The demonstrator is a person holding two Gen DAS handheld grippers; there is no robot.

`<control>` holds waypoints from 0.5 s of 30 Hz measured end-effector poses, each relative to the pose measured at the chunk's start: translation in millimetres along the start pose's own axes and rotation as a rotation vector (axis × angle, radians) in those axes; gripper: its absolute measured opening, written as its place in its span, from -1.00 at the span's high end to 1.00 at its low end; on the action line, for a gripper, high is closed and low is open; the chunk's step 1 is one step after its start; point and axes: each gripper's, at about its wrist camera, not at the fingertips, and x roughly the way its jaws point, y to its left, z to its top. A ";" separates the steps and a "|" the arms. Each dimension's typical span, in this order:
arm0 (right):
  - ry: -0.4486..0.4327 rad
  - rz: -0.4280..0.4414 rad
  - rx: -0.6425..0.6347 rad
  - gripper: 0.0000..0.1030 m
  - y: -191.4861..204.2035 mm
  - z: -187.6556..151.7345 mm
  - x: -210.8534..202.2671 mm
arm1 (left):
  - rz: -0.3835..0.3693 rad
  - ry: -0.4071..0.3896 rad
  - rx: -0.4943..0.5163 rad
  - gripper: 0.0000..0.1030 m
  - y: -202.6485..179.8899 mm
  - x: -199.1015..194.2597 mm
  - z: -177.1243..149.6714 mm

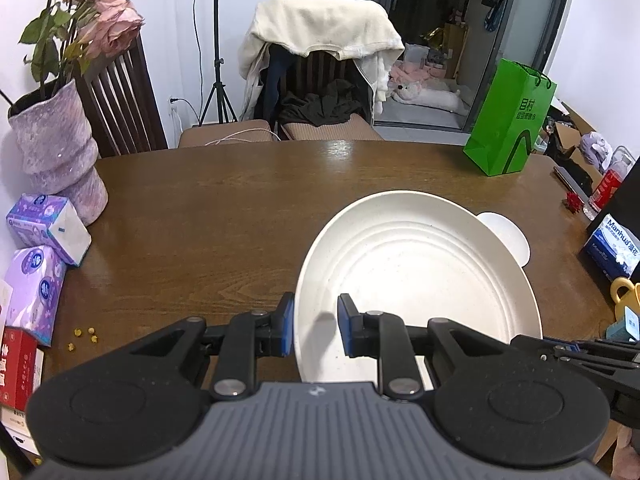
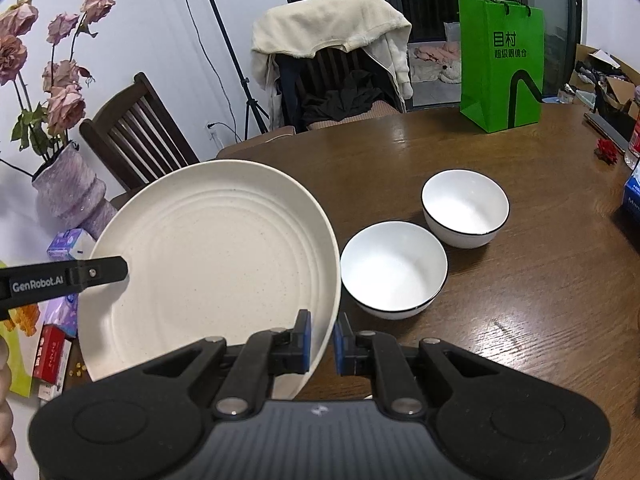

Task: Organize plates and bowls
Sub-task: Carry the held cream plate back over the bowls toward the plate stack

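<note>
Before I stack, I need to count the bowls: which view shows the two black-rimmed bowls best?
The right wrist view: both black-rimmed bowls sit in full view on the table. In the left wrist view the cream plate hides all but a white sliver.

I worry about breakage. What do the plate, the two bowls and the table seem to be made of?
Plate: cream, matte, faintly speckled, with moulded rings; probably stoneware or melamine, the look leaves it open.
Bowls: glossy white glaze with a thin dark rim line; likely ceramic or porcelain.
Table: brown wood, visible grain, varnished sheen with reflections.
</note>
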 end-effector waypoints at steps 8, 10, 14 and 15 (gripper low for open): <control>-0.001 0.000 -0.008 0.78 5.6 -10.3 -1.6 | -0.012 -0.006 -0.021 0.56 8.7 -6.4 -11.3; -0.001 0.002 -0.011 0.78 6.5 -12.3 -2.2 | -0.013 -0.008 -0.026 0.56 10.3 -8.8 -13.5; -0.002 0.007 -0.015 0.78 8.7 -18.7 -4.1 | -0.014 -0.012 -0.033 0.56 13.5 -12.4 -19.0; -0.002 0.009 -0.016 0.78 9.0 -20.3 -4.5 | -0.015 -0.012 -0.035 0.56 14.6 -13.2 -20.6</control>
